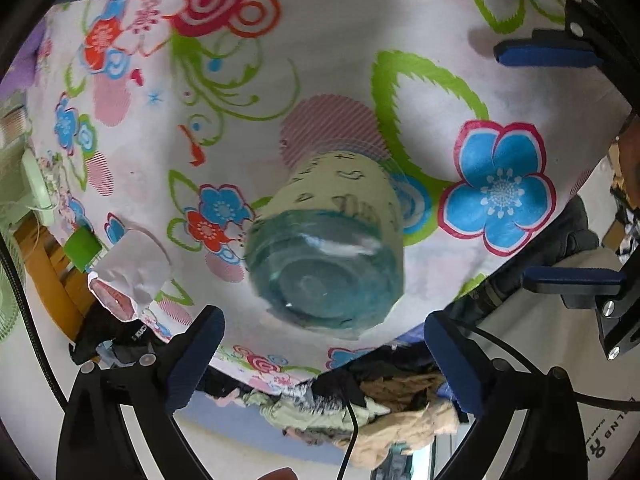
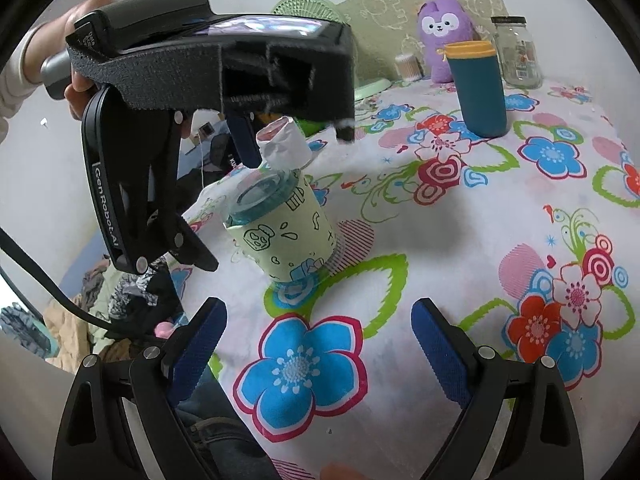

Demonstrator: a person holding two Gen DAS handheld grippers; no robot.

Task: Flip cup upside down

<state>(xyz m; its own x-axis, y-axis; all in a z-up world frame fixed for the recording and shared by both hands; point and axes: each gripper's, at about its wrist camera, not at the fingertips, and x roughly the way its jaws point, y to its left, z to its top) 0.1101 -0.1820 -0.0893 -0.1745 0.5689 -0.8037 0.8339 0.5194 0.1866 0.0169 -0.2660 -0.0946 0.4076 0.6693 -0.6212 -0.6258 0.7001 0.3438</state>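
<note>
we're looking across a table under a white floral cloth (image 2: 460, 240), big blue, red and green blooms all over it, and off its left edge we see a heap of clothes (image 2: 80, 328) on the floor with pale wall above. our left gripper (image 1: 320, 356) hangs above the near-left corner, fingers spread wide with nothing between them, and in the right wrist view its black body fills the upper left with the hand (image 2: 76, 84) wrapped round the handle. right under it sits the cup (image 2: 280, 228), bottom up on the cloth, pale green sleeve with doodles, its bluish glass base facing the left camera; it stands close to the left edge of the cloth, apart from both grippers. just behind the cup there's a crumpled white paper cup (image 2: 284, 144), and past that the cloth drops away at the corner. moving right, we've got a broad open stretch of cloth in the middle, only shadow on it. our right gripper (image 2: 320, 356) is low at the near edge, blue pads spread wide, holding nothing, the big blue flower between them. further right and back, a teal tumbler with a yellow rim (image 2: 478, 92) stands upright, well apart from the cup, and behind it by the wall a purple plush toy (image 2: 442, 36) and a clear glass jar (image 2: 516, 52); the right side of the cloth runs out of view.
</note>
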